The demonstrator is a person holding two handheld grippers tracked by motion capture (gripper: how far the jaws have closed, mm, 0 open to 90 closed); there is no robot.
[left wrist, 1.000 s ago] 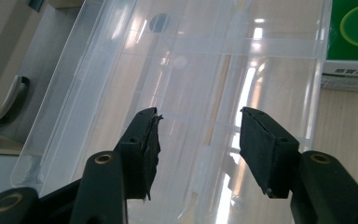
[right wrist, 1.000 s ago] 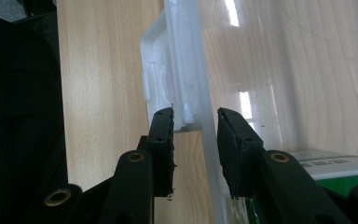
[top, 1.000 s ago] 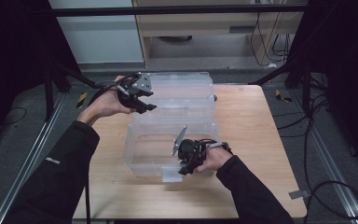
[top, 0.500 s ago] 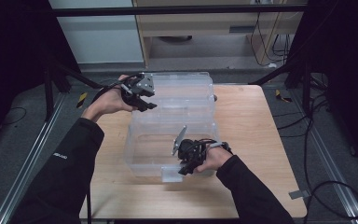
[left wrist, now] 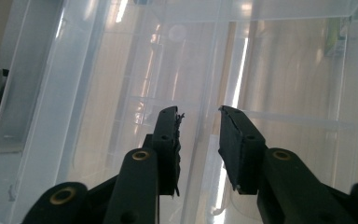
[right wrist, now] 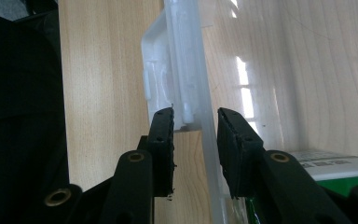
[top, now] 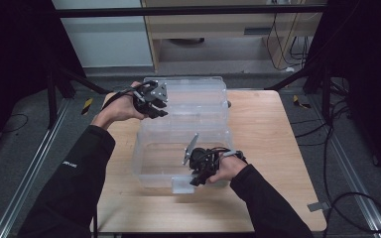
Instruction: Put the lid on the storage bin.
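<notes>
Clear plastic box: light, stiff, slick, thin-walled. Right gripper straddles the 6 o'clock rim by the latch, contact unclear. Left gripper, at 10 o'clock, has just been closing, part-open, empty.

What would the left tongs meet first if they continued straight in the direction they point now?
Probably the clear plastic box. In the left gripper view, the left tongs, which have just been closing, point at its transparent surface with nothing between them. How close it lies is unclear.

My light wooden desk stands on grey carpet. Beyond it I see a pale cabinet, black curtains either side, cables trailing right.
</notes>
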